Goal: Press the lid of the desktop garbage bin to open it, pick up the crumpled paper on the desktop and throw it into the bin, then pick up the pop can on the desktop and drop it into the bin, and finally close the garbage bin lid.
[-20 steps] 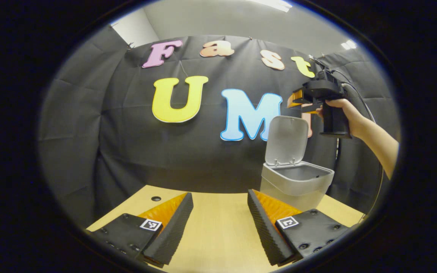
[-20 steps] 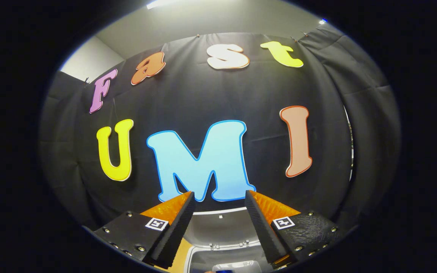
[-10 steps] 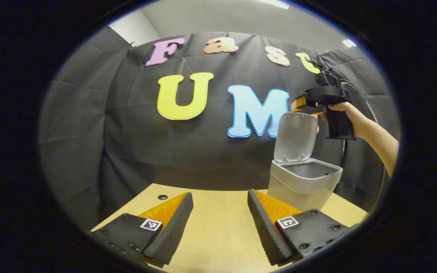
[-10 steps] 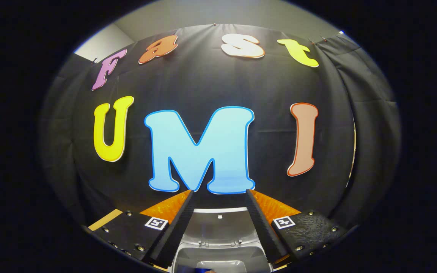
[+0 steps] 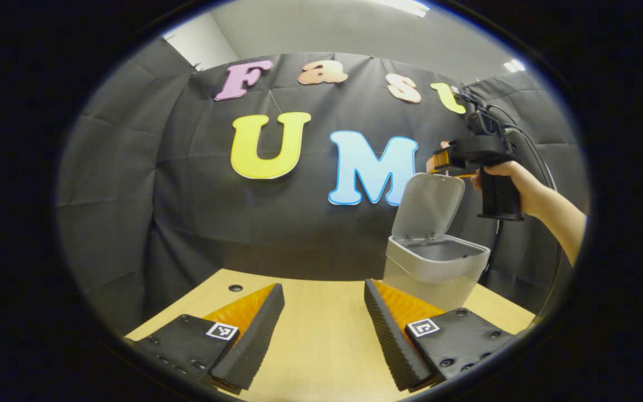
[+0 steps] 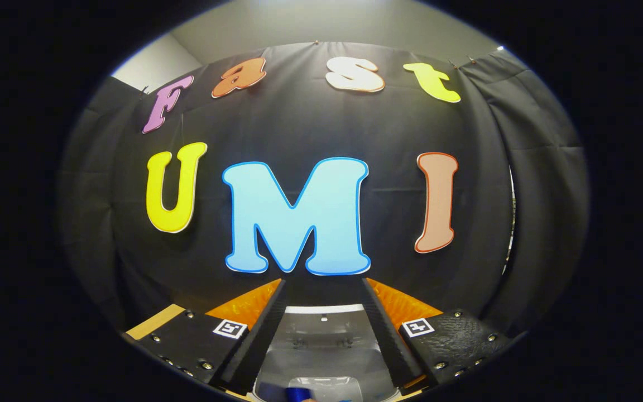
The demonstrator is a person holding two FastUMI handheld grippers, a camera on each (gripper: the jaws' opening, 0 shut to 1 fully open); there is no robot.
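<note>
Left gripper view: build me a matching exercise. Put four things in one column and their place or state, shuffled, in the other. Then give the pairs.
Things:
1. bin lid
2. left gripper's tongs
3. right gripper
4. small dark hole

Place or state:
A. held by a hand, just above the lid's top edge
B. raised on its hinge
C. in the tabletop, far left
D. apart, nothing between them

Pairs: 1-B, 2-D, 3-A, 4-C
</note>
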